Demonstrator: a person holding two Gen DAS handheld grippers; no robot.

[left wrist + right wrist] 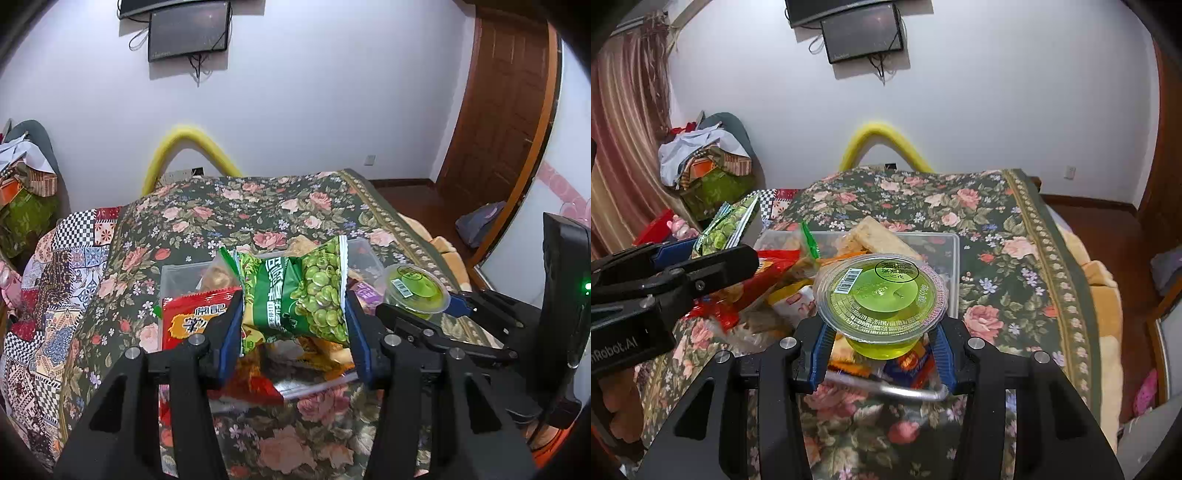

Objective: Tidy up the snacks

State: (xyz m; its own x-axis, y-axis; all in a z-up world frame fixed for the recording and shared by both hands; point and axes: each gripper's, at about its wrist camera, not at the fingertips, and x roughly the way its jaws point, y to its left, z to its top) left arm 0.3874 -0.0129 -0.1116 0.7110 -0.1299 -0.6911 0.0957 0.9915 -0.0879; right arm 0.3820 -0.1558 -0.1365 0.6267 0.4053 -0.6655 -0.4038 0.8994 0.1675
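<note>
Left gripper point(293, 310) clamps one green pea bag point(303, 295); right gripper point(882, 343) clamps one jelly cup point(881, 295).

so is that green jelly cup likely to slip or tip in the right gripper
Possibly. The right gripper pinches the jelly cup below its wide rim, so the rim may catch it. The clear plastic looks smooth and tapered, so probably slippery. Its wide top suggests it tips easily.
</note>
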